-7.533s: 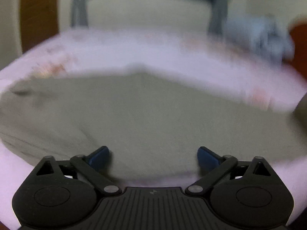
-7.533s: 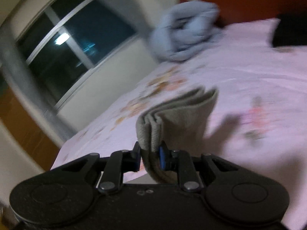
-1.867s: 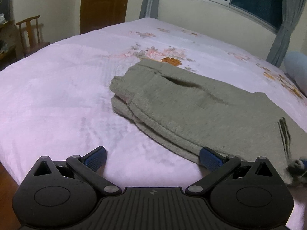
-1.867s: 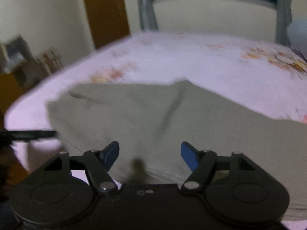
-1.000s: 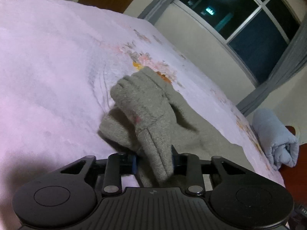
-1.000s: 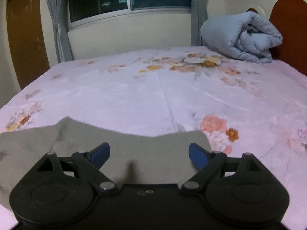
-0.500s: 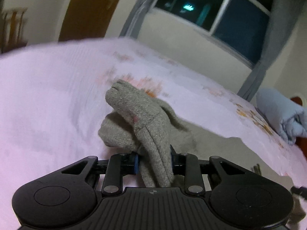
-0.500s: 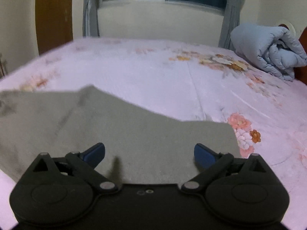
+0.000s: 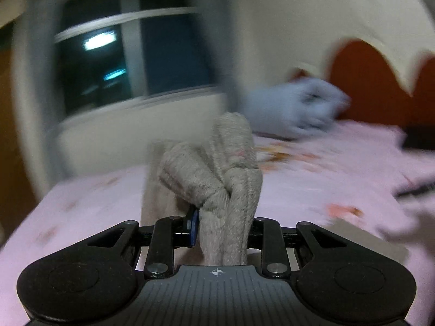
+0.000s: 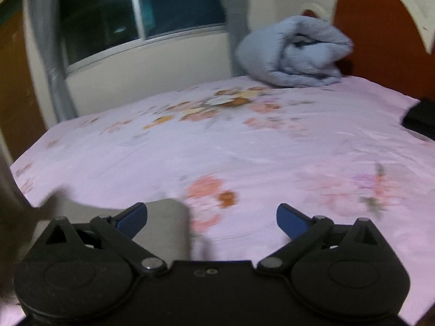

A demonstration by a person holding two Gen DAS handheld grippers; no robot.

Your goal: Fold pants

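Note:
The grey knit pants (image 9: 217, 174) are bunched up between the fingers of my left gripper (image 9: 221, 225), which is shut on them and holds that end up above the pink bed. This view is blurred by motion. Another flat stretch of the pants (image 9: 364, 241) lies on the sheet at the lower right. In the right wrist view my right gripper (image 10: 212, 217) stands wide open just over the bed, with nothing held. A flat grey end of the pants (image 10: 165, 225) lies under its left finger (image 10: 133, 217); bare sheet is under its right finger.
The pink floral bedsheet (image 10: 244, 141) fills the right wrist view. A rolled blue duvet (image 10: 293, 54) lies at the far side by the red-brown headboard (image 10: 380, 40). A dark object (image 10: 421, 119) sits at the right edge. A window and grey curtain (image 10: 49, 54) are behind.
My left gripper has risen and swung toward the headboard, carrying the bunched pants end with it. The right gripper has shifted right, so less grey cloth lies under it.

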